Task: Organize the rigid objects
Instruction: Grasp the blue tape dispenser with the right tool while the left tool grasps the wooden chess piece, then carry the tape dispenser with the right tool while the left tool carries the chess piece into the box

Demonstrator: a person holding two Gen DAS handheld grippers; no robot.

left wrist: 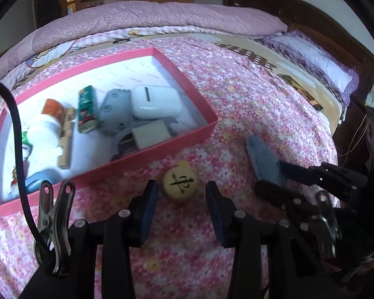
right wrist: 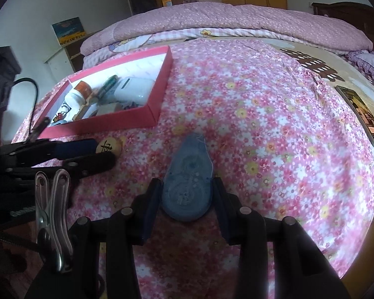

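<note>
Right tool (right wrist: 187, 196) clamps a translucent blue teardrop dispenser (right wrist: 187, 174) (plastic); left tool (left wrist: 182, 199) gapes over a round wooden disc (left wrist: 180, 182).

Black gripper (left wrist: 182, 206); blue pads (left wrist: 149, 211); silver screws

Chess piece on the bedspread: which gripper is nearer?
Left. The left gripper has the chess piece just ahead of its open fingertips; the right gripper, off to its right, is shut on the blue tape dispenser.
</note>
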